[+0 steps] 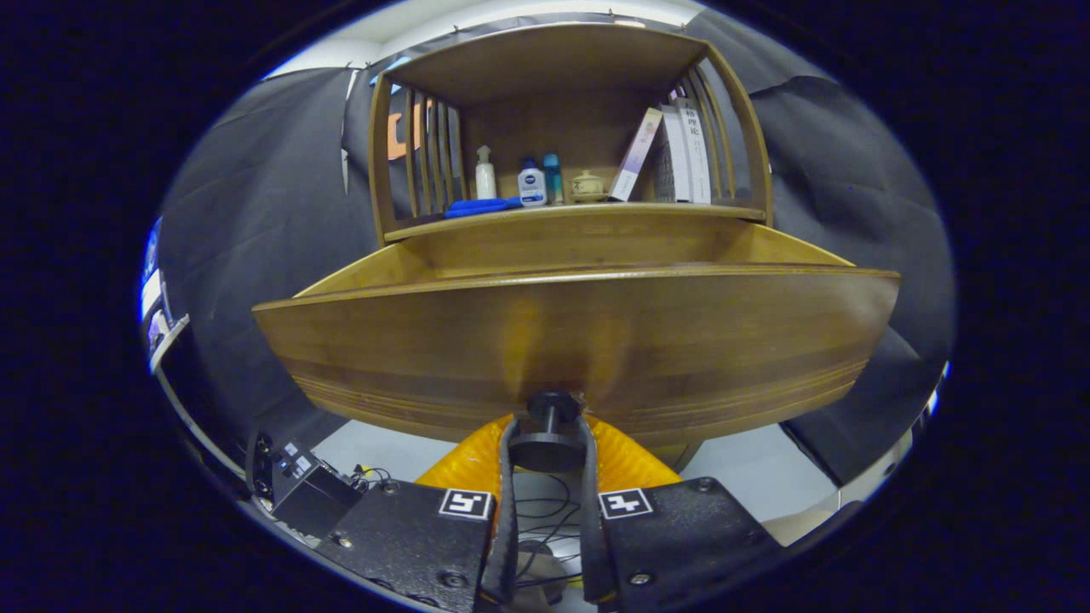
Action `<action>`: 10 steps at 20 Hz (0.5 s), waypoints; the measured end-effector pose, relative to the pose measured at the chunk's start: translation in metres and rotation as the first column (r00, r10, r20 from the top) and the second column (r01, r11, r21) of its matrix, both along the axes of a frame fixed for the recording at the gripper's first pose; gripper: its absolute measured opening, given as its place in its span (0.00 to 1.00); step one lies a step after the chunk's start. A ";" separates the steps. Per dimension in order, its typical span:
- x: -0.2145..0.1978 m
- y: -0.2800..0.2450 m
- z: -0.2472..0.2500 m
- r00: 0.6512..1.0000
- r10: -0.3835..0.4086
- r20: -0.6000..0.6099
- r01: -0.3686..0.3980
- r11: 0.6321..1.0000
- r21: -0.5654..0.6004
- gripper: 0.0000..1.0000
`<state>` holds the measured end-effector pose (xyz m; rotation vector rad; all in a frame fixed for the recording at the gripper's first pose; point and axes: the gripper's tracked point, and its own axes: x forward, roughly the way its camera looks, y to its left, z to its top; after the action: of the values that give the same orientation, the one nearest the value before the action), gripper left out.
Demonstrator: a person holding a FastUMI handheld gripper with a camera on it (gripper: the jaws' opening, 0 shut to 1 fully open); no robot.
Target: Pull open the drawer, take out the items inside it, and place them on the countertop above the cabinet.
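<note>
book spines point(688, 153) and bottle point(531, 185) labels are too small to read.

The open drawer point(579, 340) front blocks twelve o'clock beyond the gripper point(549, 443), whose fingers clasp its knob point(551, 426).

Bottles point(530, 183), books point(681, 155), perhaps a jar point(588, 186)

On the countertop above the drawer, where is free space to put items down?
The countertop is crowded: a blue cloth, bottles and a small pot at centre-left, books right. Bare strip: the front edge. The gripper grips the drawer knob.
</note>
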<state>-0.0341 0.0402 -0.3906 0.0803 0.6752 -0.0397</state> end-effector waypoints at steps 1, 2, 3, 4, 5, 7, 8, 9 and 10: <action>-0.002 -0.002 0.001 1.000 -0.007 -0.006 0.007 1.000 -0.016 0.38; -0.004 -0.005 0.004 1.000 -0.015 -0.003 0.014 0.999 -0.039 0.43; -0.006 -0.004 0.011 1.000 -0.012 0.006 0.012 0.999 -0.053 0.49; -0.008 -0.001 0.019 1.000 0.002 0.012 -0.001 0.998 -0.063 0.51; -0.012 0.004 0.026 1.000 0.021 0.015 -0.020 0.998 -0.065 0.54; -0.016 0.011 0.047 0.998 0.061 0.027 -0.059 0.996 -0.062 0.62; -0.018 0.014 0.059 0.996 0.078 0.037 -0.076 0.996 -0.056 0.63; -0.018 0.015 0.070 0.995 0.089 0.045 -0.087 0.995 -0.047 0.63; -0.017 0.015 0.081 0.994 0.100 0.049 -0.098 0.994 -0.037 0.64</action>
<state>-0.0509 0.0555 -0.3096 0.0141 0.6264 0.0455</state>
